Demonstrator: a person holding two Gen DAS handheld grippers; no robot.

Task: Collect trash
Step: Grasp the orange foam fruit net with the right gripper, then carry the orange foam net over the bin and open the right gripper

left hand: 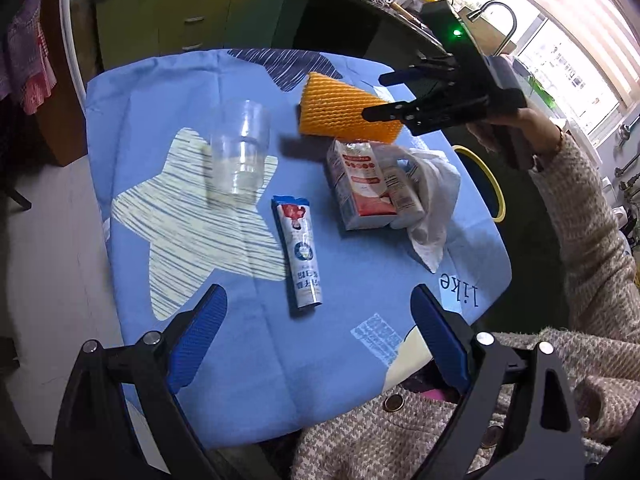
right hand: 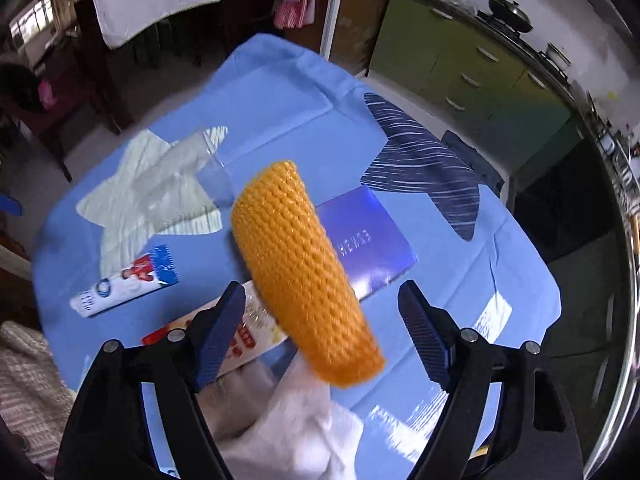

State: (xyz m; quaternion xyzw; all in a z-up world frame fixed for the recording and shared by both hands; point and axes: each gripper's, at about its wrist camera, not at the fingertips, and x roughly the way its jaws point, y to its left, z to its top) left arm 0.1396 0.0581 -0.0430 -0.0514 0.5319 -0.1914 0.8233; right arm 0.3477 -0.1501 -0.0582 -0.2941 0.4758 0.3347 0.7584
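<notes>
An orange foam net sleeve [left hand: 346, 110] lies across the far middle of the blue-clothed table [left hand: 240, 340]; in the right wrist view the sleeve [right hand: 304, 276] sits between and ahead of my open right gripper [right hand: 322, 320], not clamped. A clear plastic cup [left hand: 240, 148], a flattened tube wrapper [left hand: 300, 252], a red-and-white carton [left hand: 360, 184] and a crumpled white tissue [left hand: 434, 204] lie on the cloth. My left gripper [left hand: 318, 312] is open and empty, hovering over the near edge. My right gripper also shows in the left wrist view [left hand: 378, 96], above the sleeve.
A purple-blue flat box [right hand: 368, 240] lies under the sleeve. A yellow-rimmed bin [left hand: 486, 184] stands beyond the table's right edge. Green cabinets [left hand: 192, 12] and a sink counter line the back. The person's knit sleeve [left hand: 592, 240] is at right.
</notes>
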